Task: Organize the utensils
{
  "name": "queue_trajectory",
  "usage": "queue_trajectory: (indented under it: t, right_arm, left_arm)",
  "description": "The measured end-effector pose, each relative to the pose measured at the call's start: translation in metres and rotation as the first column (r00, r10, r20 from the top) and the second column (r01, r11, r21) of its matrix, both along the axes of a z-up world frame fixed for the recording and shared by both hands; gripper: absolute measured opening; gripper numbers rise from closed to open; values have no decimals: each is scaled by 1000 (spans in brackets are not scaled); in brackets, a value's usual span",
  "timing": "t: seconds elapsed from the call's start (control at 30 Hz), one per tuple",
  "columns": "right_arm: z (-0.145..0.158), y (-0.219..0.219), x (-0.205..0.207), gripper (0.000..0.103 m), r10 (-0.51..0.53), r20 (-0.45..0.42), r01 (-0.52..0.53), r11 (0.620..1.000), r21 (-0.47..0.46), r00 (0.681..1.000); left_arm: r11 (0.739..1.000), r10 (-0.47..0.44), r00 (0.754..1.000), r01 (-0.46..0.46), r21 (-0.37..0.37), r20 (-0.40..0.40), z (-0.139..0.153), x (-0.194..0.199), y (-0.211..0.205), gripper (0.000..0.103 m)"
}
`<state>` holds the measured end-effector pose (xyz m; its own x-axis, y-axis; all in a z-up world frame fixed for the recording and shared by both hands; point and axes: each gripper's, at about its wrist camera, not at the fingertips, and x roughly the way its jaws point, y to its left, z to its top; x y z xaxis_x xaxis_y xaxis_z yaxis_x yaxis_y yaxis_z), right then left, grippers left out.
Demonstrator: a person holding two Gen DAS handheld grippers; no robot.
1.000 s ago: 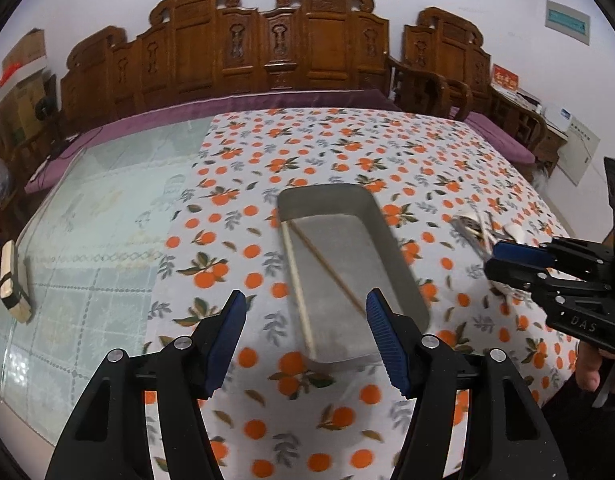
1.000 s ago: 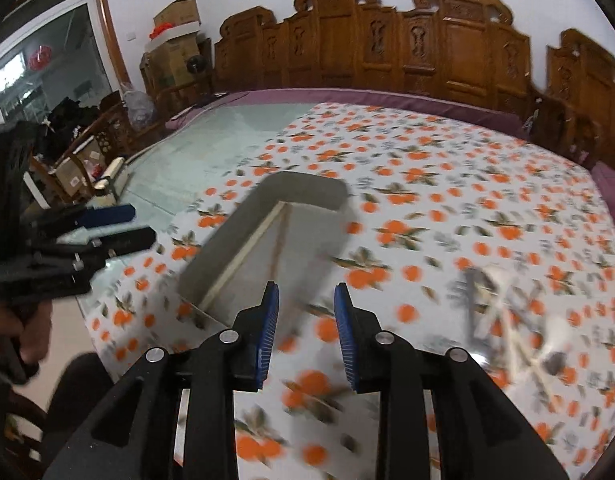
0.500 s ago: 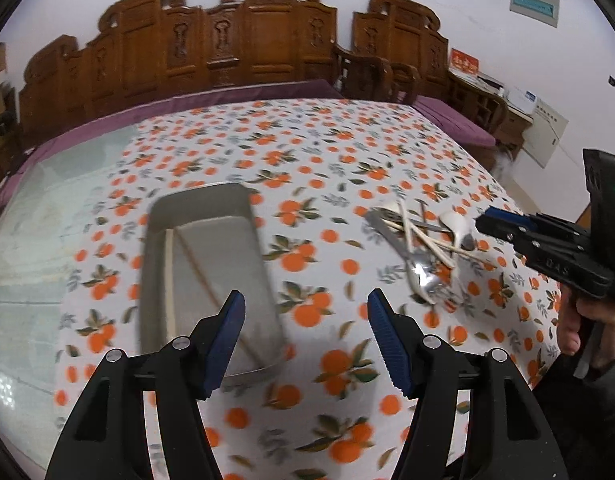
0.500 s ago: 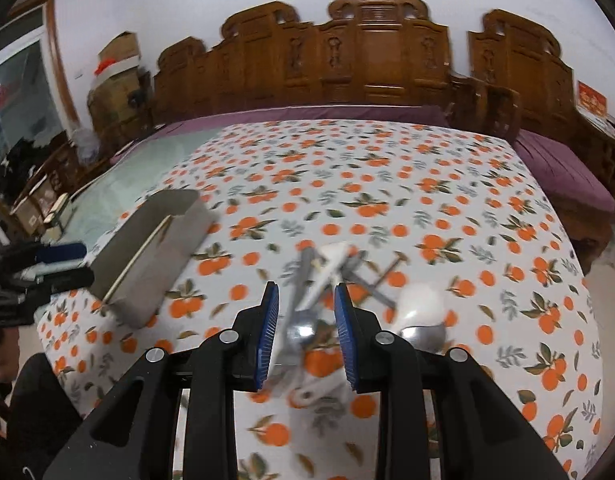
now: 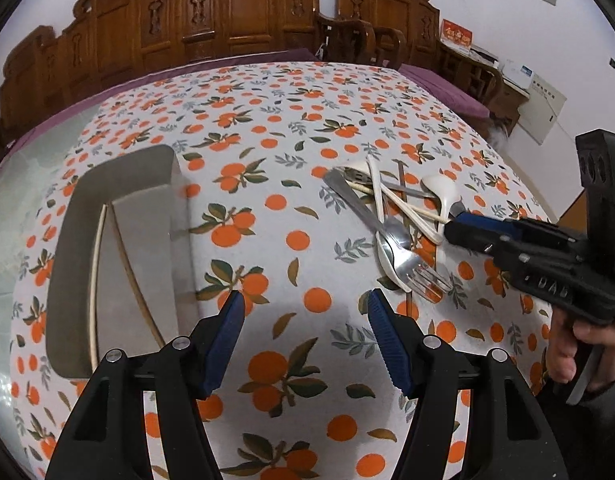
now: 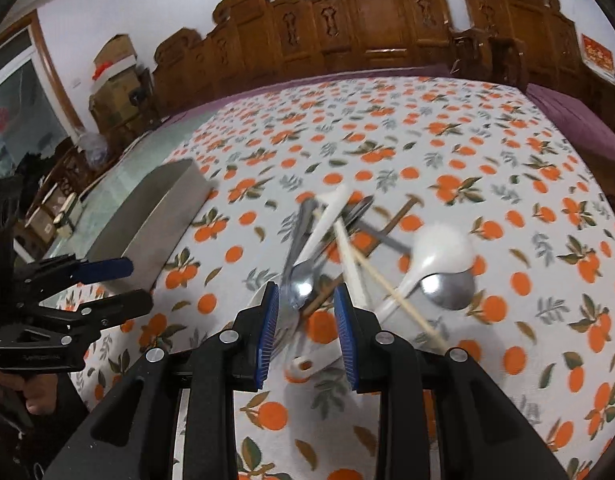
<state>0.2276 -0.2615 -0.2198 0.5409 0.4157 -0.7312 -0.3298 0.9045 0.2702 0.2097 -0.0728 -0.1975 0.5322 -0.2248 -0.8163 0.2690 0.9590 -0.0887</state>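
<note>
Two chopsticks lie in one tray at frame left; both the left gripper and the right gripper are spread, the right over the utensil pile at centre.

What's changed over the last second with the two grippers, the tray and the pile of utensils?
The right gripper swung from the metal tray over to the utensil pile and now hangs close above it, jaws open, holding nothing. The left gripper turned right, so the tray sits left of its view; it is open and empty. The two chopsticks remain in the tray and the pile looks unmoved.
</note>
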Motion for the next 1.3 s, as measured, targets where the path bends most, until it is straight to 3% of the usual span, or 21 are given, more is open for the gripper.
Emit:
queue_trajectory:
  t: [0.5, 0.9, 0.97, 1.3]
  right_arm:
    - [-34, 43, 2, 30, 111, -47, -117, 977, -179, 993]
    - [-28, 37, 1, 25, 91, -56, -99, 982, -161, 994]
    - [-24, 35, 0, 10, 83, -47, -89, 984, -156, 995]
    - [-24, 38, -1, 7, 107, -53, -113, 986, -126, 993]
  left_arm:
    - [1000, 14, 1000, -14, 0, 6, 1, -13, 0, 61]
    - [999, 18, 1000, -18, 28, -1, -2, -17, -6, 61]
    - [999, 16, 1000, -16, 28, 0, -2, -17, -6, 61]
    - [999, 15, 1000, -15, 36, 5, 2, -19, -8, 61]
